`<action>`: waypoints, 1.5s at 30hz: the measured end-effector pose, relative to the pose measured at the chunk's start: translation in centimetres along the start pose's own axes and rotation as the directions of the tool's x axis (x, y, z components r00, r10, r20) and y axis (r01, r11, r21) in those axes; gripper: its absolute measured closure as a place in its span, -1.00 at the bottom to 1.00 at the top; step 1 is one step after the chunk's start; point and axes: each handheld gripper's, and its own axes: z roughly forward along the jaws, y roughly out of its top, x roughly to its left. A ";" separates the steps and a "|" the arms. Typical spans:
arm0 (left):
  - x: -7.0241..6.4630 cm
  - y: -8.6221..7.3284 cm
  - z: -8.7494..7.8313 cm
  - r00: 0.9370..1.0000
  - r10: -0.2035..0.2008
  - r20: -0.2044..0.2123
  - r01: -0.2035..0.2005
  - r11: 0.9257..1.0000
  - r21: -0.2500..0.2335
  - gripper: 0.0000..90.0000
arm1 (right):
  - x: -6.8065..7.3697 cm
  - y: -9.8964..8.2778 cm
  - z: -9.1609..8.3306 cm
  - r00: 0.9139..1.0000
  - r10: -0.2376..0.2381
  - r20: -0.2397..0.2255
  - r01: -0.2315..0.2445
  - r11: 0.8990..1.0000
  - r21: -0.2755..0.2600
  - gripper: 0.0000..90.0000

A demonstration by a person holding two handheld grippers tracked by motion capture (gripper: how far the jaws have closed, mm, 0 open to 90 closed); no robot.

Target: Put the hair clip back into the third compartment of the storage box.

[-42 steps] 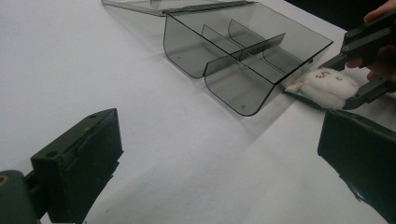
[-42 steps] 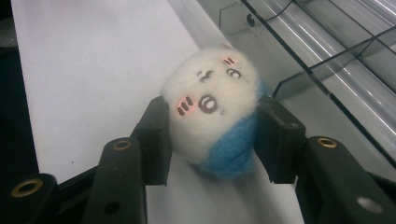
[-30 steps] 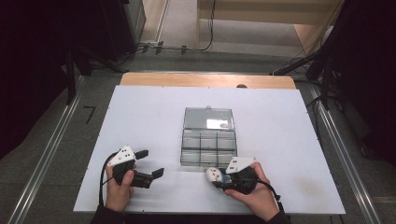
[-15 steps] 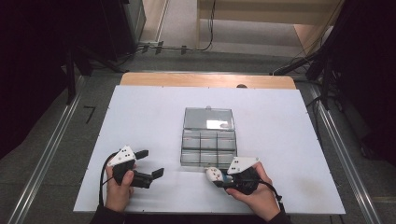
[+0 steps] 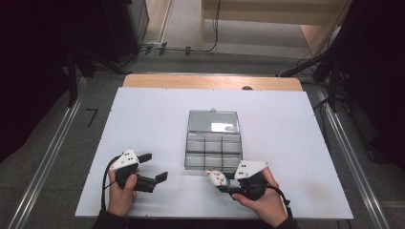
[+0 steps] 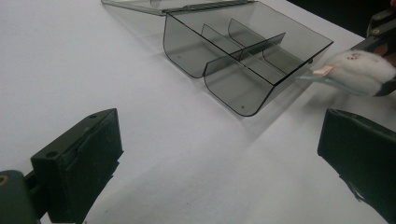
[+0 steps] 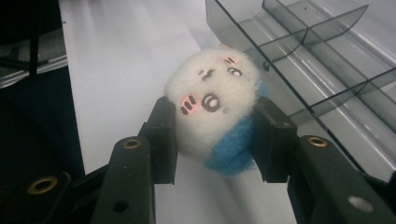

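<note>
Right claw (image 5: 220, 183) gripping plush toy (image 5: 216, 177) — beside clear box (image 5: 213, 143), left claw (image 5: 152, 167) open

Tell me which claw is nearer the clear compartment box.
Right. The right claw, shut on the plush toy, sits at the box's near edge; the left claw hovers open, farther off to its left.

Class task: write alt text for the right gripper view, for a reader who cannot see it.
The right gripper clamps a white plush toy with a blue body and pink cheeks between its black jaws. Beside it, a smoky clear compartment box lies open on the white table.

High cam overhead, facing fwd/down; both tongs cams close, low, sharing divided box (image 6: 243, 60).
</note>
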 end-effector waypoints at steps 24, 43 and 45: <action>-0.1 0.0 0.1 1.000 0.002 0.001 -0.002 1.000 0.000 -1.00 | -0.7 0.9 -1.9 1.000 0.013 -0.012 -0.013 0.998 -0.061 0.20; -0.1 0.0 0.1 1.000 0.005 0.000 -0.005 1.000 -0.001 -1.00 | -1.9 1.7 -2.1 0.999 0.042 -0.011 -0.043 0.996 -0.081 0.20; -0.1 0.0 0.1 1.000 0.005 0.000 -0.005 1.000 -0.001 -1.00 | -2.1 1.8 -2.0 0.999 0.044 -0.008 -0.044 0.996 -0.084 0.19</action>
